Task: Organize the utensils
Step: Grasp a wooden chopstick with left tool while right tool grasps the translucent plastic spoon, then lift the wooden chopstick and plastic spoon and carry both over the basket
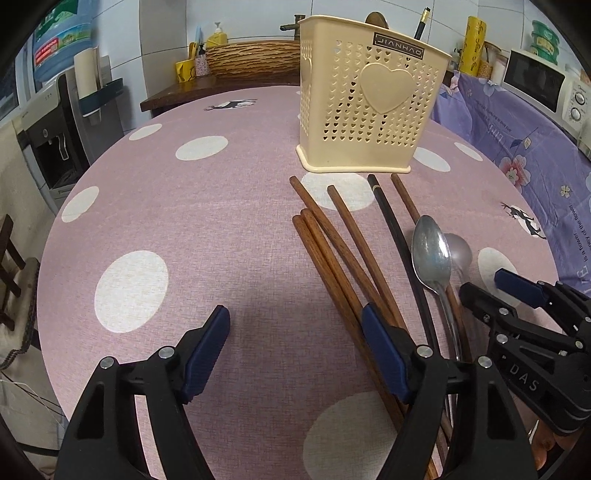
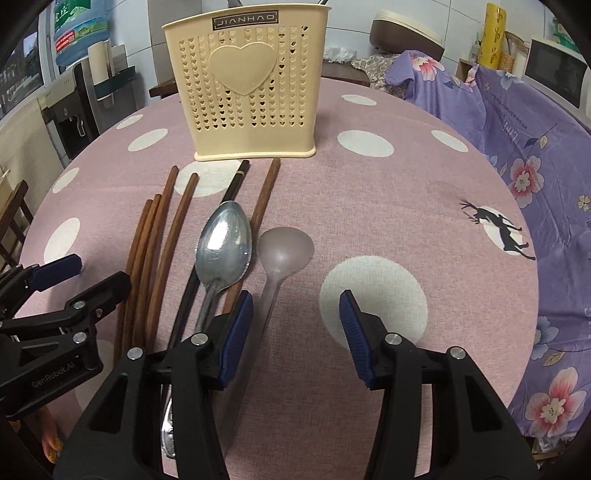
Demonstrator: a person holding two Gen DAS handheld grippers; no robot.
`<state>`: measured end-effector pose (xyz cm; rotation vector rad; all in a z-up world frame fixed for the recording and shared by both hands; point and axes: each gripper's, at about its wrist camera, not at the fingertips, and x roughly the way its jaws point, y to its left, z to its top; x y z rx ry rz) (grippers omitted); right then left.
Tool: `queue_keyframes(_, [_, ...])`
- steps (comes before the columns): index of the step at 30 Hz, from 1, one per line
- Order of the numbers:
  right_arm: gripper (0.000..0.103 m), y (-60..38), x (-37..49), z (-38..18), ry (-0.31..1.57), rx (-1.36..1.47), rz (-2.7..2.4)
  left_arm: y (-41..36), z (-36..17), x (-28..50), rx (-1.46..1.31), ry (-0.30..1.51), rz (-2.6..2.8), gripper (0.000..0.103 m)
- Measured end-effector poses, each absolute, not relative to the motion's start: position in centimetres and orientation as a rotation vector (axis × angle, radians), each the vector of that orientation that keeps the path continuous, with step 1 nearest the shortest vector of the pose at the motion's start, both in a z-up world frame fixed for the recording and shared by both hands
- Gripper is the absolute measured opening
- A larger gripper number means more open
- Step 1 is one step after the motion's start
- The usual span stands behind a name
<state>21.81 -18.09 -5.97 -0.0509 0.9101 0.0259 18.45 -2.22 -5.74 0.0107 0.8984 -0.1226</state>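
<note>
A cream perforated utensil holder [image 1: 360, 99] with a heart stands upright on the round pink polka-dot table [image 1: 221, 221]; it also shows in the right wrist view [image 2: 247, 88]. In front of it lie several brown wooden chopsticks [image 1: 332, 251], one black chopstick [image 1: 395, 229], a metal spoon [image 1: 432, 254] and a translucent plastic spoon [image 1: 460, 251]. In the right wrist view they show as brown chopsticks [image 2: 166, 236], metal spoon [image 2: 223, 247] and plastic spoon [image 2: 284, 251]. My left gripper [image 1: 295, 321] is open, left of the chopsticks. My right gripper [image 2: 295, 306] is open over the spoon handles, empty.
A purple floral cloth [image 2: 535, 155] covers furniture to the right, with a microwave [image 1: 546, 88] behind. A water dispenser [image 1: 55, 110] stands left. A wooden counter with a woven basket [image 1: 251, 59] and bottles lies behind the table. A black chopstick [image 1: 421, 26] sticks out of the holder.
</note>
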Motion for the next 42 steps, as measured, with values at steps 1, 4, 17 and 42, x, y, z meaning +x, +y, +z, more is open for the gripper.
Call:
queue_keyframes(1, [0.049,-18.3,21.8,-5.9,0.911,-0.049,0.024,-2.1,-5.7,18.4,0.011,0.899,-0.119,0.073])
queue_keyframes(4, [0.048,-19.2,21.7,-6.0,0.917,-0.017,0.031,-1.8,-5.8,18.2,0.003,0.899,-0.115,0.073])
queue_keyframes(17, [0.048,-18.8,23.0,-6.0,0.929,0.002,0.026,-2.8,-5.9,19.8,0.040,0.925,-0.089,0.065])
queue_keyframes(42, [0.037,-18.4,26.5,-5.8,0.949,0.011,0.020,-3.9,-5.6,23.0,0.047,0.958,-0.100,0.013])
